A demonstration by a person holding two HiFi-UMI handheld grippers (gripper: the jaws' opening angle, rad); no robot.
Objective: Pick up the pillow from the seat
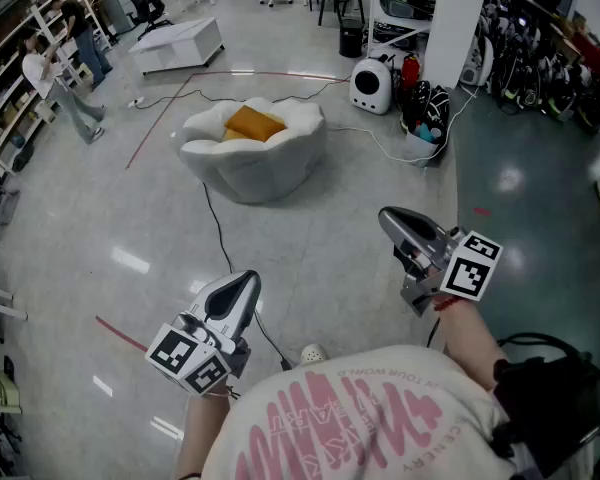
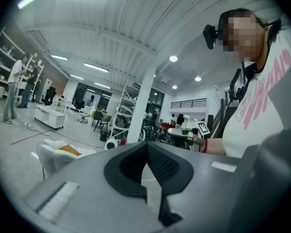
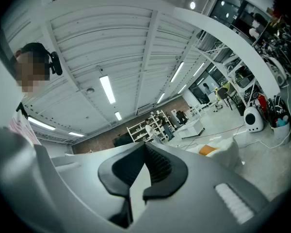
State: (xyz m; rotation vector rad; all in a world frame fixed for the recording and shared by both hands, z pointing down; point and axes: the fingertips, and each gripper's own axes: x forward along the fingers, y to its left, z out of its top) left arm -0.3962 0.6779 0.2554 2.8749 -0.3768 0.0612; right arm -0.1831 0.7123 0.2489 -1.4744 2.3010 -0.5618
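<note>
An orange pillow (image 1: 253, 123) lies in the hollow of a white, shell-shaped seat (image 1: 255, 158) on the floor, well ahead of me. It also shows small in the left gripper view, pillow (image 2: 69, 150), and in the right gripper view, pillow (image 3: 208, 150). My left gripper (image 1: 242, 285) is held near my body at lower left, shut and empty. My right gripper (image 1: 392, 220) is at the right, also shut with nothing in it. Both are far short of the seat and tilted upward.
A black cable (image 1: 220, 243) runs across the grey floor from the seat toward me. A white low table (image 1: 178, 45) stands at the back left, a white round appliance (image 1: 372, 85) and a pillar (image 1: 452, 23) at the back right. People stand by shelves (image 1: 35, 58) on the left.
</note>
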